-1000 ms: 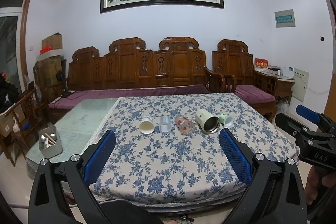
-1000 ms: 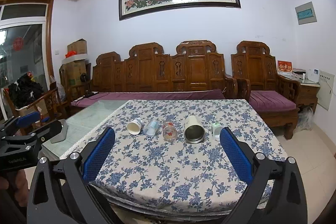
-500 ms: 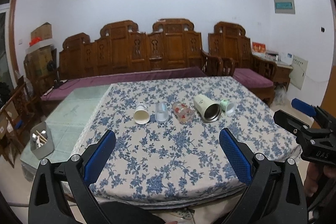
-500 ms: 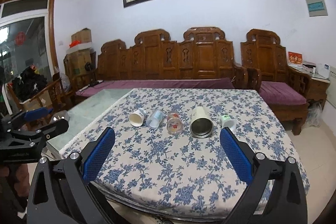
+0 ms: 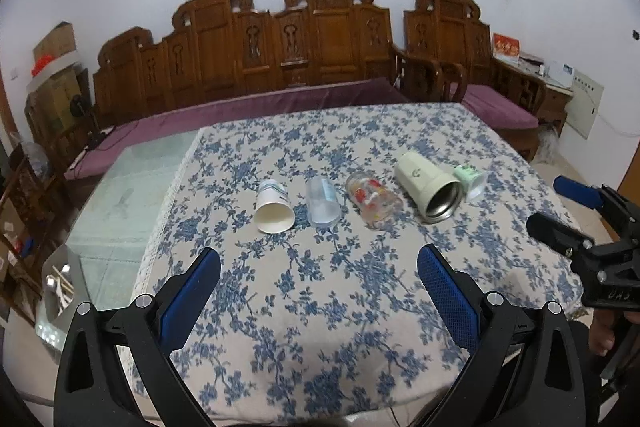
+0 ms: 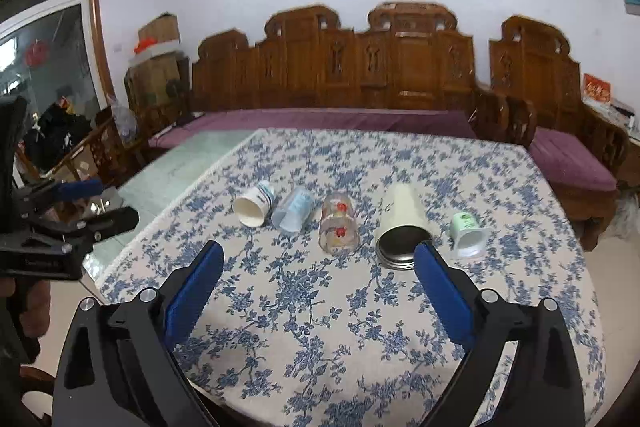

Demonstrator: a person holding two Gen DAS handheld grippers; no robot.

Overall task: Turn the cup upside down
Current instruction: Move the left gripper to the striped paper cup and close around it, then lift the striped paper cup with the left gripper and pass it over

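Several cups lie on their sides in a row on the flowered tablecloth (image 5: 320, 291): a white paper cup (image 5: 274, 207) (image 6: 253, 206), a clear plastic cup (image 5: 322, 201) (image 6: 293, 209), a glass with red print (image 5: 374, 201) (image 6: 338, 223), a cream metal tumbler (image 5: 430, 187) (image 6: 402, 223) and a small green-and-white cup (image 5: 470, 179) (image 6: 466, 233). My left gripper (image 5: 319, 277) is open and empty, short of the row. My right gripper (image 6: 318, 273) is open and empty, close in front of the glass and tumbler.
A carved wooden bench (image 5: 320, 43) with purple cushions stands behind the table. The table's left part is bare glass (image 5: 128, 179). A small grey tub (image 5: 60, 283) sits at its left corner. The right gripper shows at the left view's right edge (image 5: 580, 227).
Both grippers have moved forward and tilted down toward the row of cups; the cups look larger and nearer. Nothing on the table has moved.
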